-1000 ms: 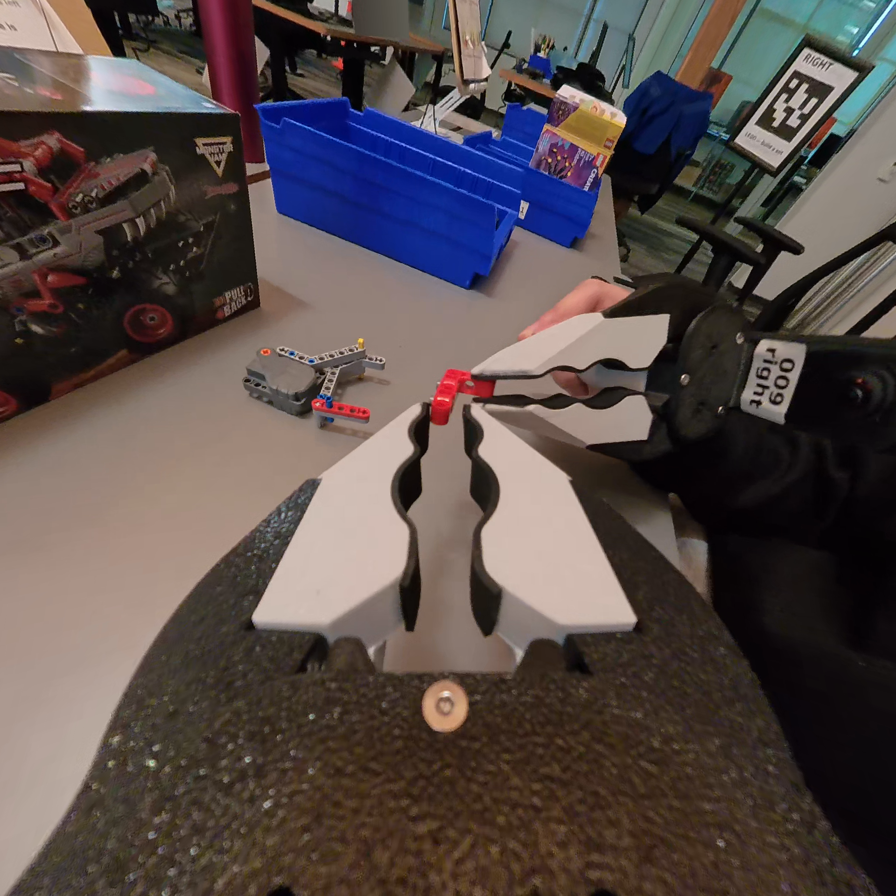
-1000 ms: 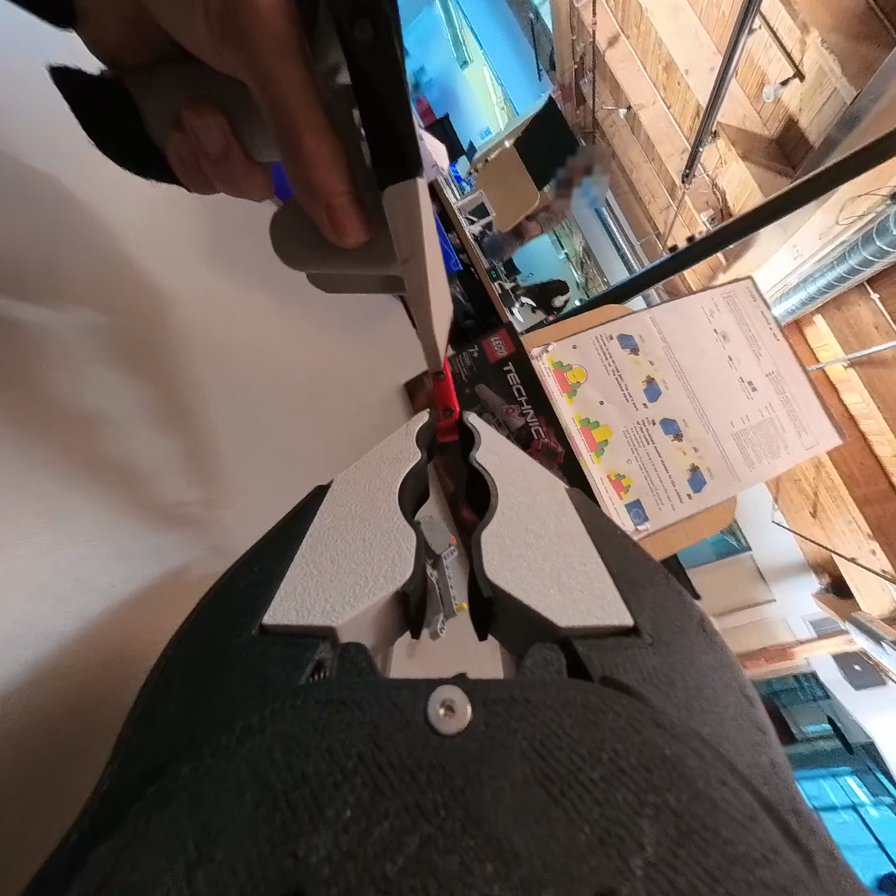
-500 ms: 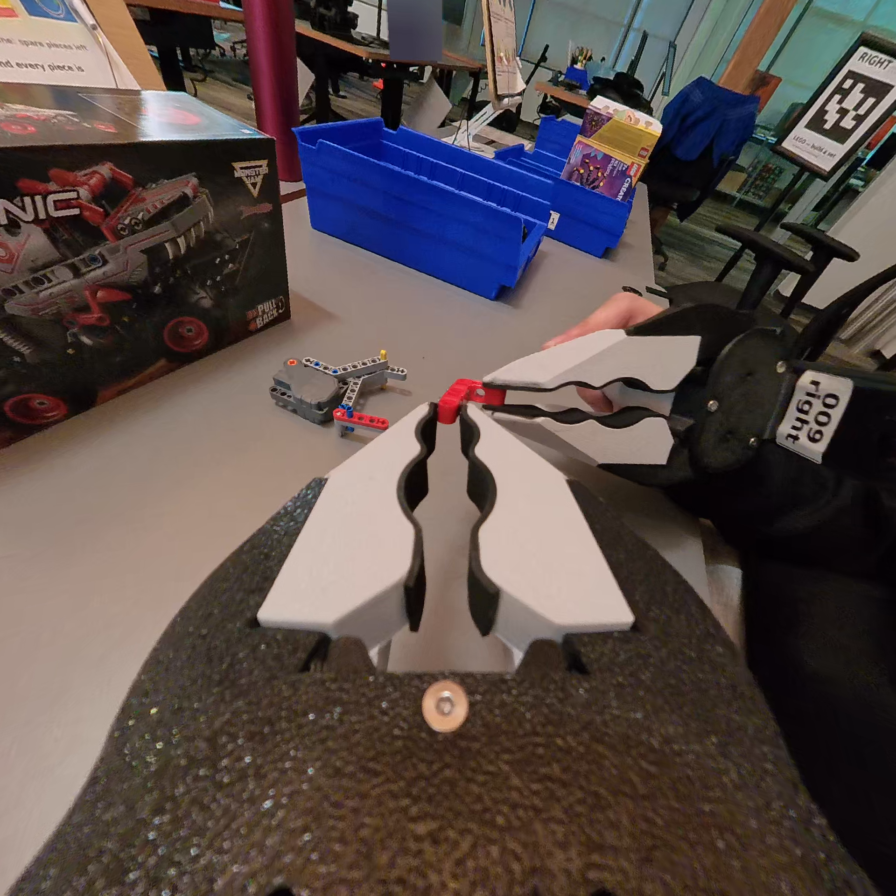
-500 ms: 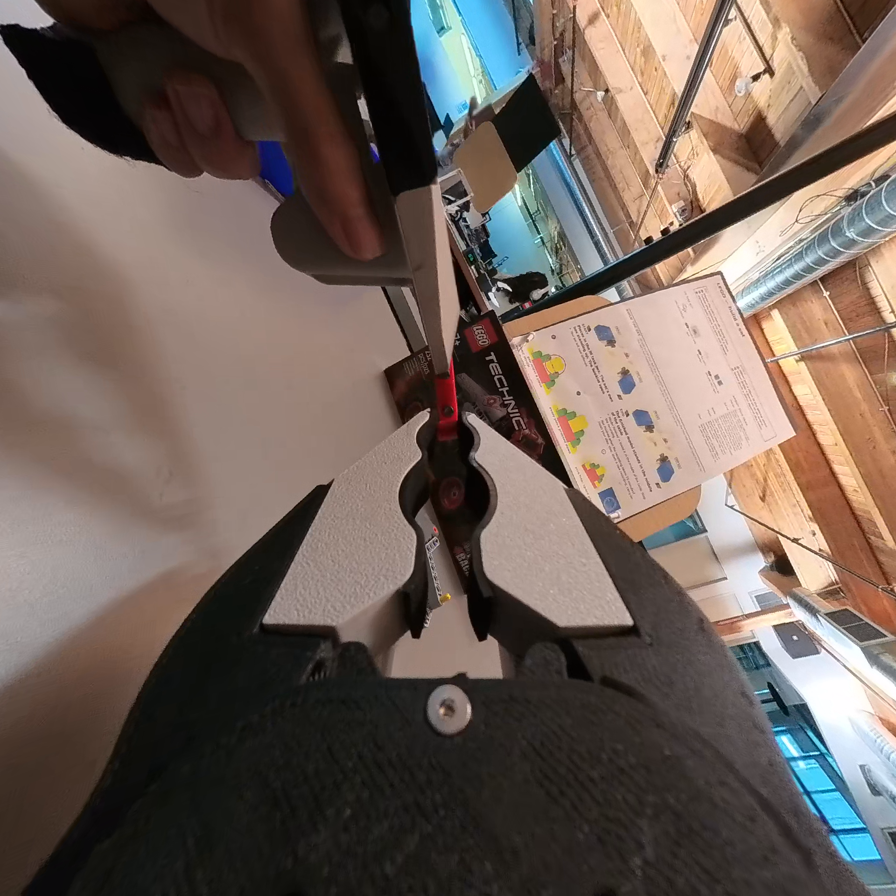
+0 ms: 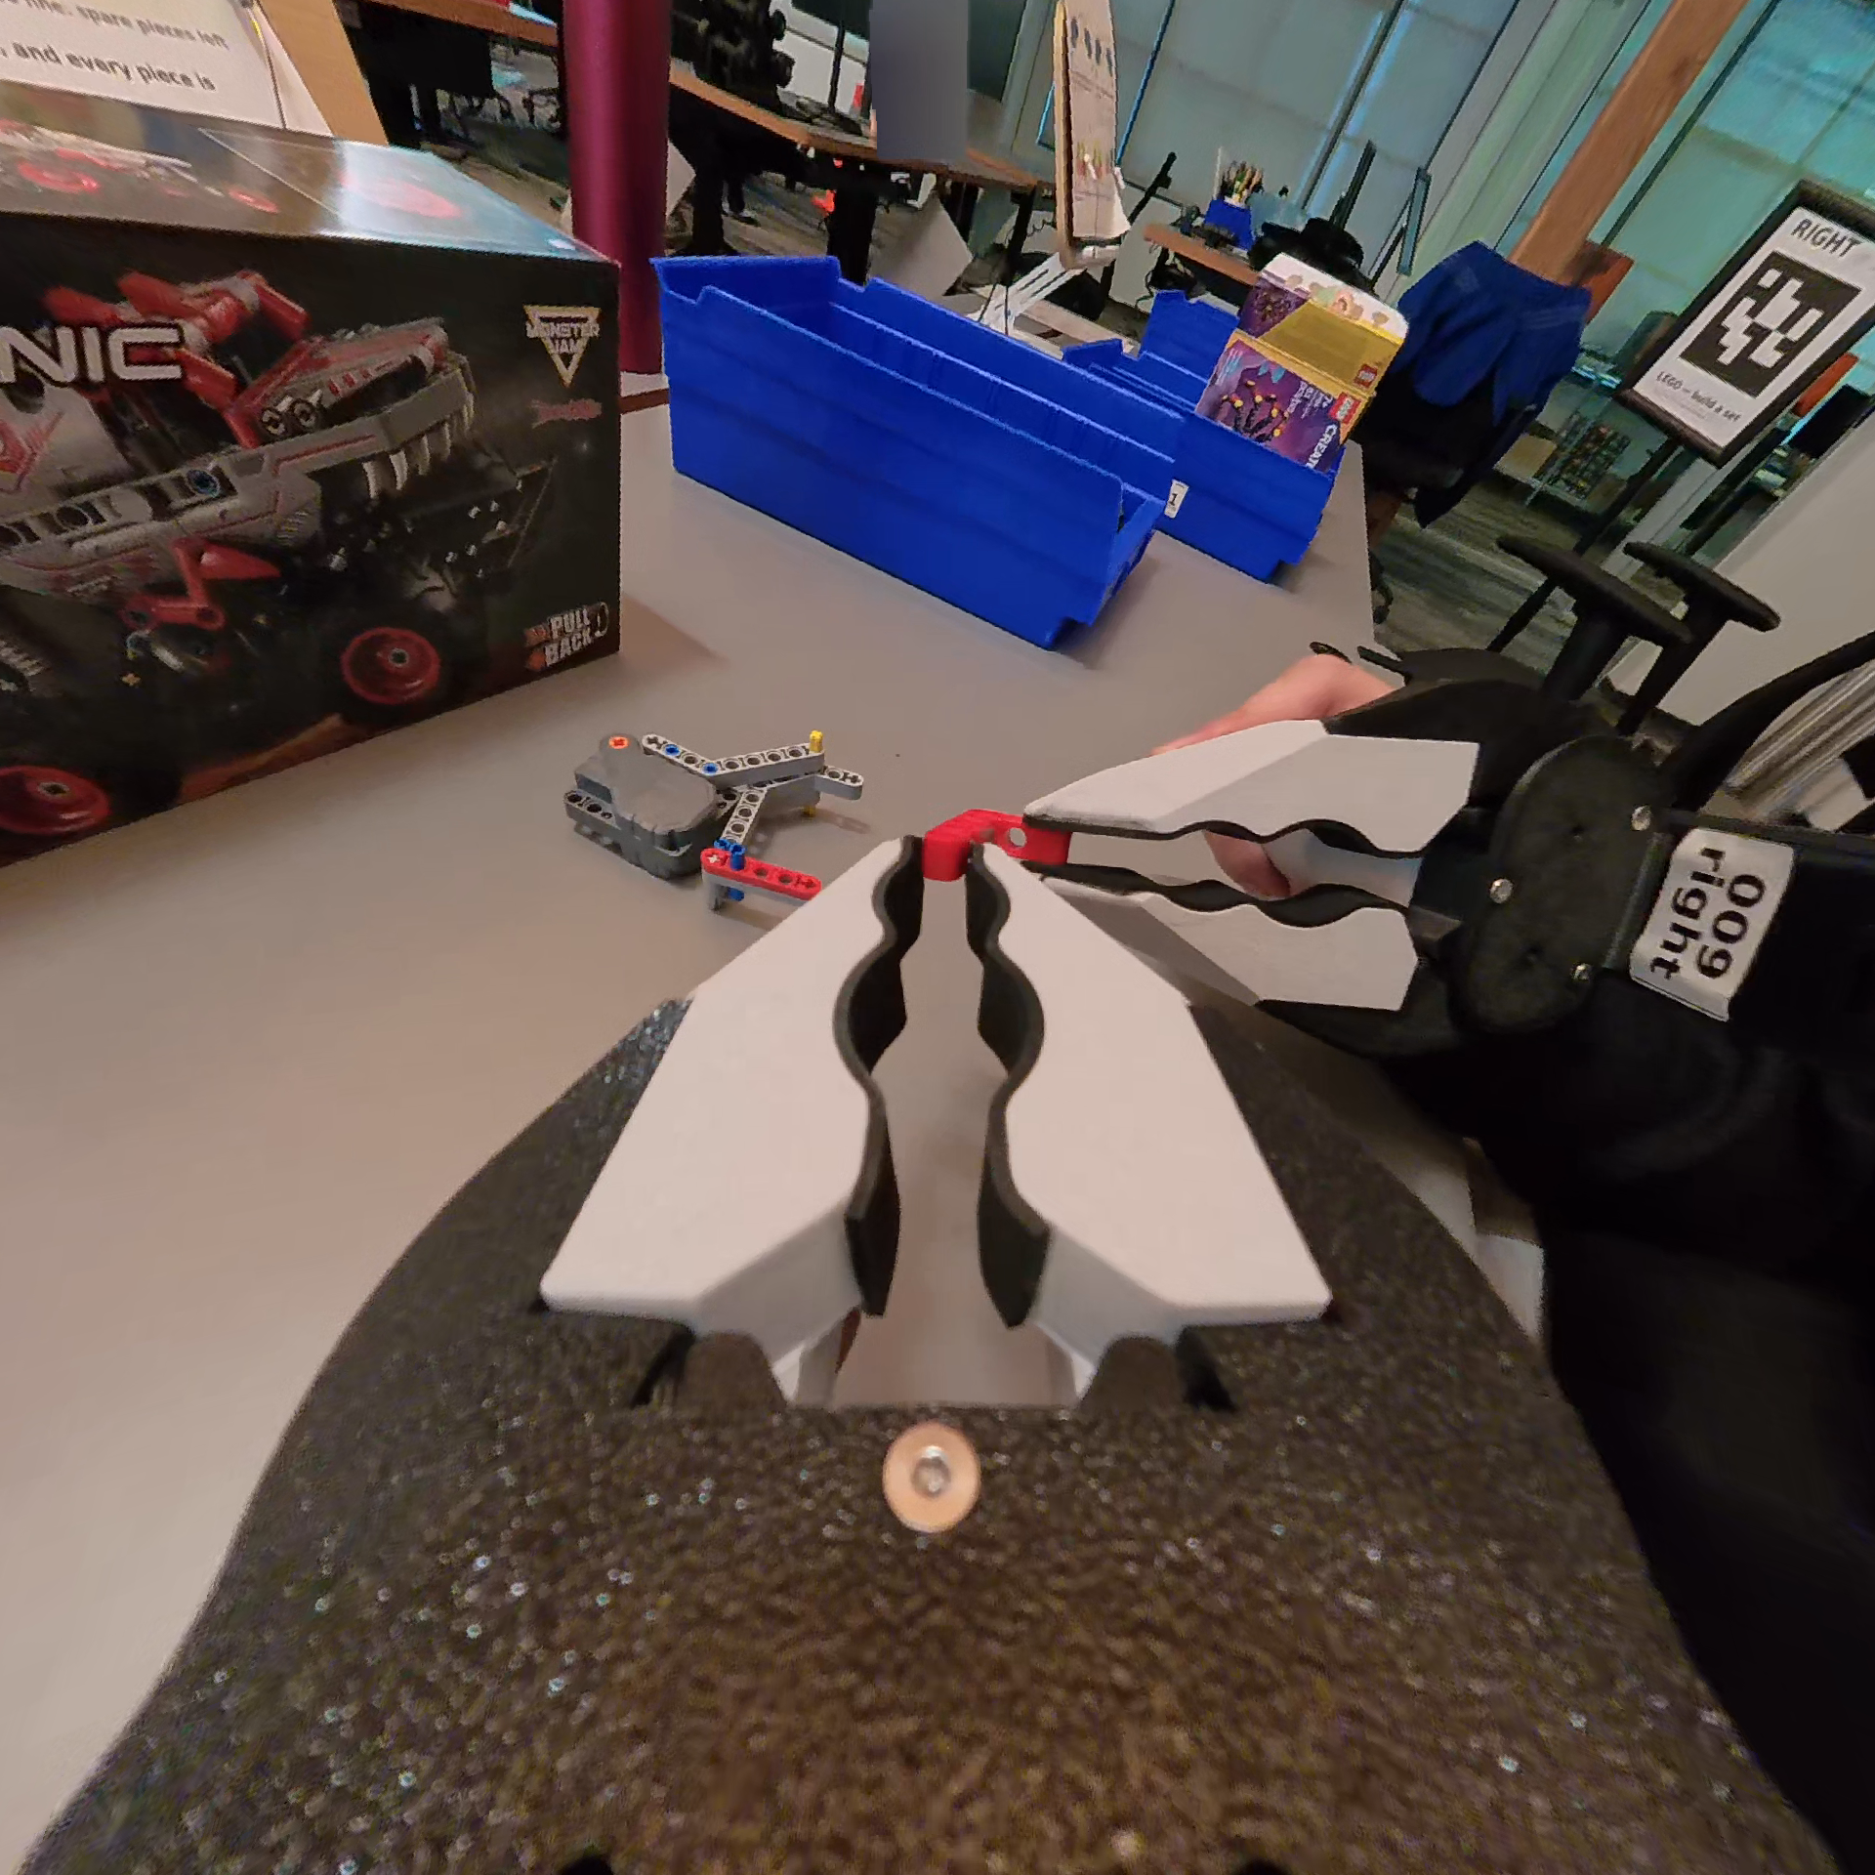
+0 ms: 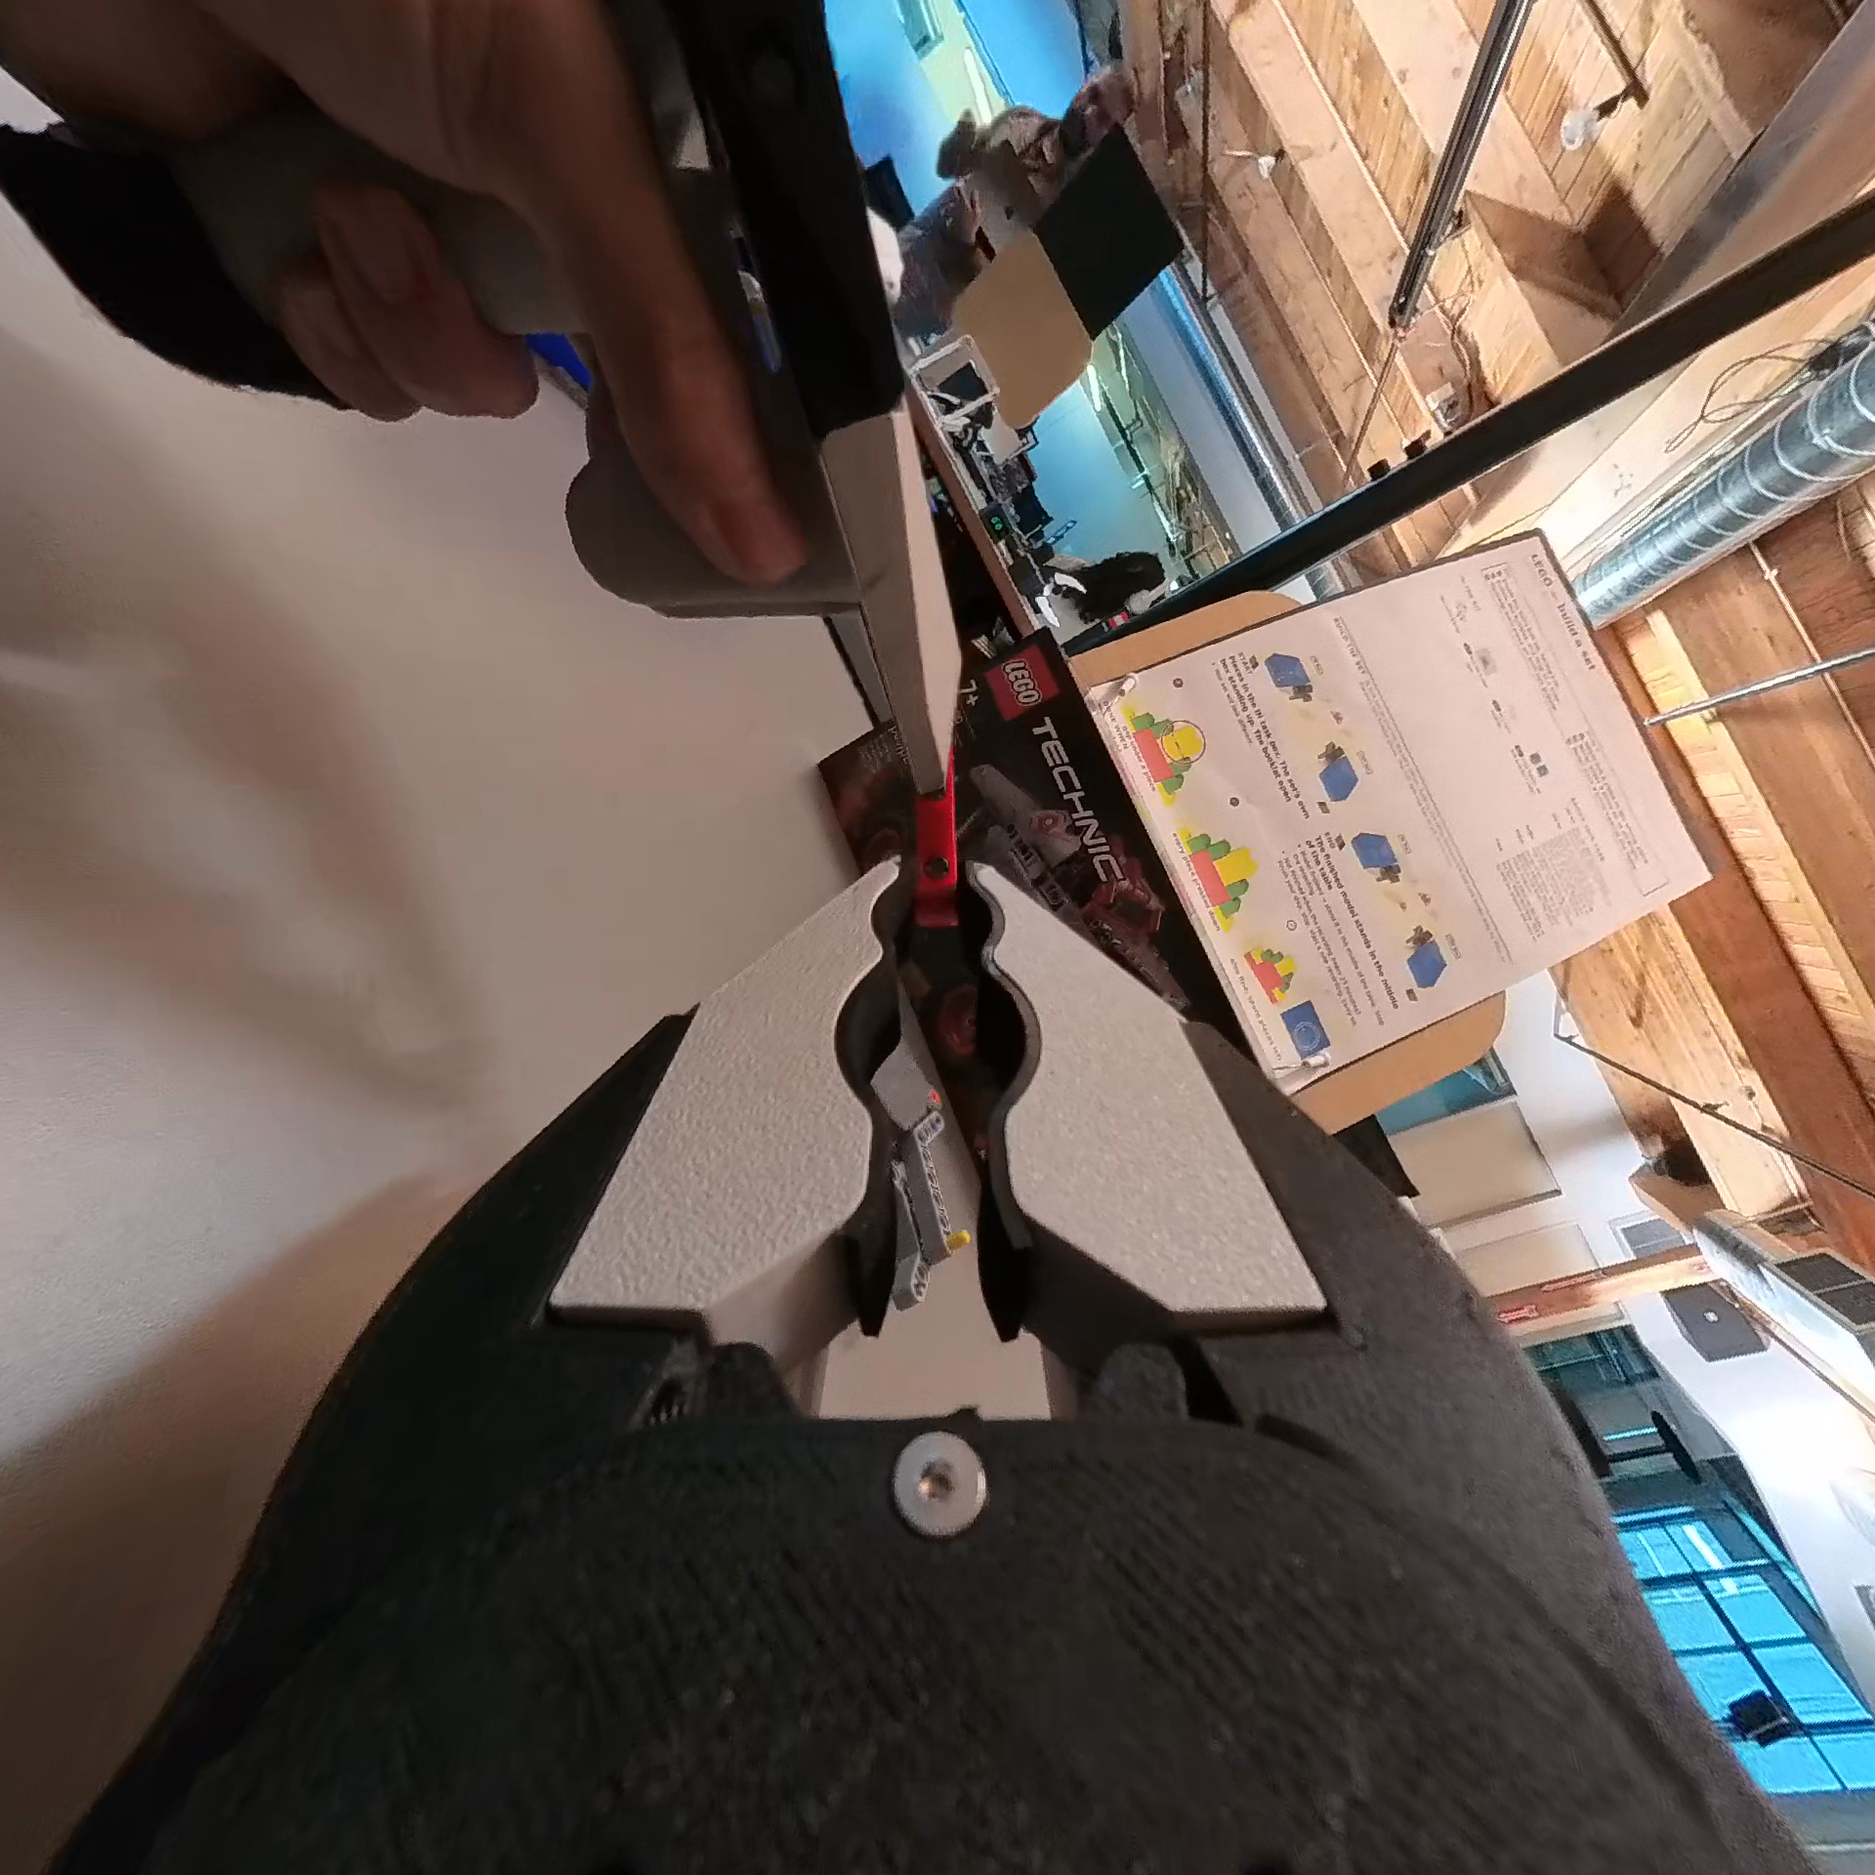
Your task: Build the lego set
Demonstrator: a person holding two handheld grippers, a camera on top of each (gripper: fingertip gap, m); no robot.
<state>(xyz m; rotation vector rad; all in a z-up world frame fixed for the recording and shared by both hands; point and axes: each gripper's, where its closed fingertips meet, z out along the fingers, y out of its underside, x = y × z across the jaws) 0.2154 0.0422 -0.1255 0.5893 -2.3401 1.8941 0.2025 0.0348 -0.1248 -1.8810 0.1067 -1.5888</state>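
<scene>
While the grey assembly rests on the counter nearby, left gripper and right gripper jaws both clench the red piece.

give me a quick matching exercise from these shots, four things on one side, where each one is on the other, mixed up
Things
1. red piece
2. grey lego assembly
3. set box
4. blue bins

Places
A. lying loose mid-table, ahead of the left gripper
B. far end of the table
C. pinched between the tips of both grippers, the right gripper coming in from the side
D. standing at the table's left side

Pairs: 1-C, 2-A, 3-D, 4-B
</scene>
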